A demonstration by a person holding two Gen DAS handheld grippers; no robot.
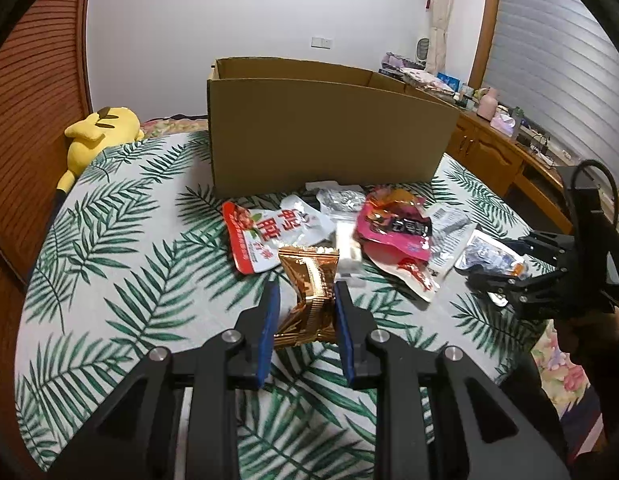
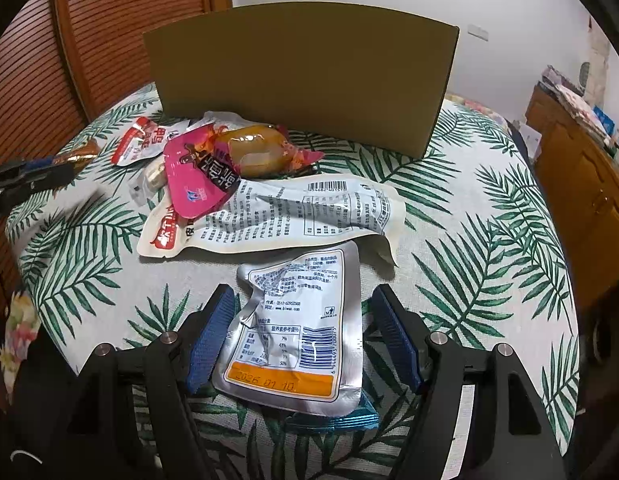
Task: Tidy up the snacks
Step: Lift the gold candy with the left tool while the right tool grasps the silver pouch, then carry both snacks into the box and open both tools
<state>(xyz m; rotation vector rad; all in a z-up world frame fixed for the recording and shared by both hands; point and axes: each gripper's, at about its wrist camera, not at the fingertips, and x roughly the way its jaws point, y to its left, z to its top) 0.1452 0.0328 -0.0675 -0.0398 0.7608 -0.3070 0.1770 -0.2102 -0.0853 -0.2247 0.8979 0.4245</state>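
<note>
**Left tool pinches a gold packet; right tool stands wide around a silver pouch**

The left tool (image 1: 303,300) has its blue pads (image 1: 269,320) drawn in narrow on a gold snack packet (image 1: 307,296), squeezing it at the waist so the wrapper flares out above and below the grip. The packet is held clear of the leaf-print cloth (image 1: 121,280). Just ahead of this tool lies the pile of snacks: a red-and-white pouch (image 1: 265,232) ahead and a little to the left, a pink packet (image 1: 393,228) ahead and to the right, with small white wrapped pieces (image 1: 347,248) between them. Beyond the pile, further ahead, stands the open cardboard box (image 1: 325,136).

The right tool (image 2: 305,332) has its jaws spread wide and grips nothing. A silver pouch (image 2: 301,328), printed side up with an orange date strip, lies flat on the cloth between the two blue fingers (image 2: 211,340); the left finger sits right at its edge, while the right finger stands apart from it. A blue packet (image 2: 341,422) peeks out from under the pouch's near edge. Ahead of this tool lies a large white pouch (image 2: 293,212), with the pink packet (image 2: 205,176) overlapping it ahead and to the left, and the box (image 2: 305,76) stands beyond.
</note>
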